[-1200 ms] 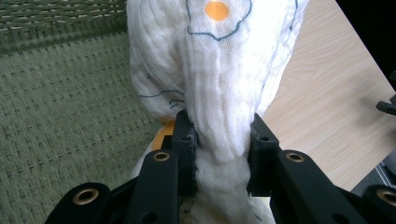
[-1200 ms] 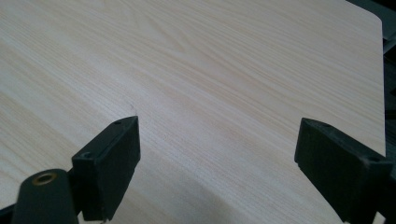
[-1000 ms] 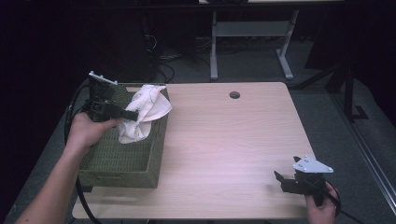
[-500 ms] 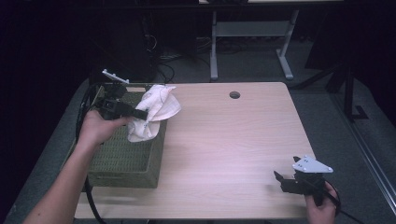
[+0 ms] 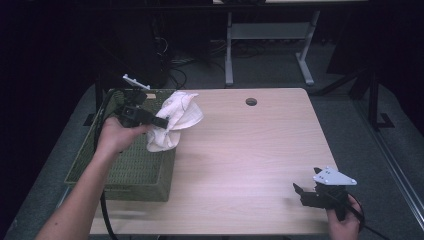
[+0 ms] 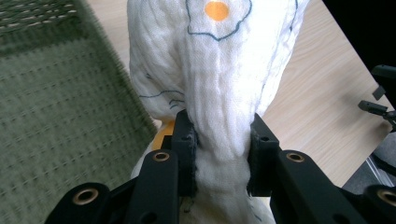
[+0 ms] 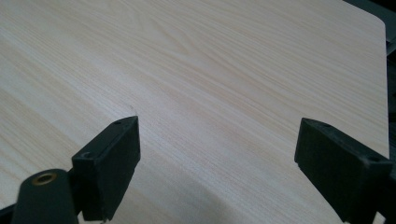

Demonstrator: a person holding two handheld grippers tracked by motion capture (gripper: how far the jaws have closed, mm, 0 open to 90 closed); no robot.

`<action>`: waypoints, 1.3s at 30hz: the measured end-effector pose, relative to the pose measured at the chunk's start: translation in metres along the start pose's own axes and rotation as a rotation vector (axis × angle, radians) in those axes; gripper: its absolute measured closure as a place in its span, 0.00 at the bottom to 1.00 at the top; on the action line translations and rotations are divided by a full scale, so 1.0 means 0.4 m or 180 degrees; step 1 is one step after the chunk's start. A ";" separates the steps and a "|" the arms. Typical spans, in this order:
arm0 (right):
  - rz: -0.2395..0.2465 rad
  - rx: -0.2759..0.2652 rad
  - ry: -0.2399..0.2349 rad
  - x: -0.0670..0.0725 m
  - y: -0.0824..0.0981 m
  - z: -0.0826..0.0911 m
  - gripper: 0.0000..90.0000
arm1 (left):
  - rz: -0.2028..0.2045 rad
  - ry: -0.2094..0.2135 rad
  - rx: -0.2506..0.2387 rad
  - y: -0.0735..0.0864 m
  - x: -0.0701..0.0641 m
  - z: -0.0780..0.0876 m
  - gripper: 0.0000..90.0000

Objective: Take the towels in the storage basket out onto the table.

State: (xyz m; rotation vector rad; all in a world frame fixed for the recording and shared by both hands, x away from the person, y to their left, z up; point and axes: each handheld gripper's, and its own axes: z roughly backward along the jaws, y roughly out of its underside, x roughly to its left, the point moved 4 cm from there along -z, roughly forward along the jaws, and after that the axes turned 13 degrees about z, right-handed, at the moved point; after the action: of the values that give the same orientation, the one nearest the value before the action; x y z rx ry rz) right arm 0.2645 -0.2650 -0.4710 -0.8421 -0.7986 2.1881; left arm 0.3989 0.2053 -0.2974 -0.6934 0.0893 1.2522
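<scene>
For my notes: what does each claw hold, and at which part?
The left claw pinches the white cloth at a bunched middle fold. The right claw holds nothing.

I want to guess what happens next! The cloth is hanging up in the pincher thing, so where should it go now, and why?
Probably a little farther over the bare table, then down. The left gripper is shut on the white cloth, which hangs above the green basket's edge, while the right gripper waits open.
</scene>
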 end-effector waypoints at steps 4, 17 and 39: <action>0.0005 -0.0011 0.0009 -0.003 0.001 0.003 0.15 | -0.0037 0.0059 0.0014 -0.006 -0.020 -0.022 0.77; -0.0029 -0.0028 0.0001 -0.001 0.000 0.005 0.15 | -0.0110 0.0113 0.0092 -0.028 -0.070 -0.080 0.77; -0.0013 -0.0031 -0.0013 -0.001 0.001 0.002 0.15 | -0.0231 0.0223 0.0257 -0.050 -0.147 -0.188 0.77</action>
State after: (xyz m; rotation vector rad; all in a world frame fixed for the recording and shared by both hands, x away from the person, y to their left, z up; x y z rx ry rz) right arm 0.2639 -0.2656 -0.4705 -0.8404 -0.8130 2.1845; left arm 0.4196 0.1137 -0.3234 -0.6651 0.1702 1.1489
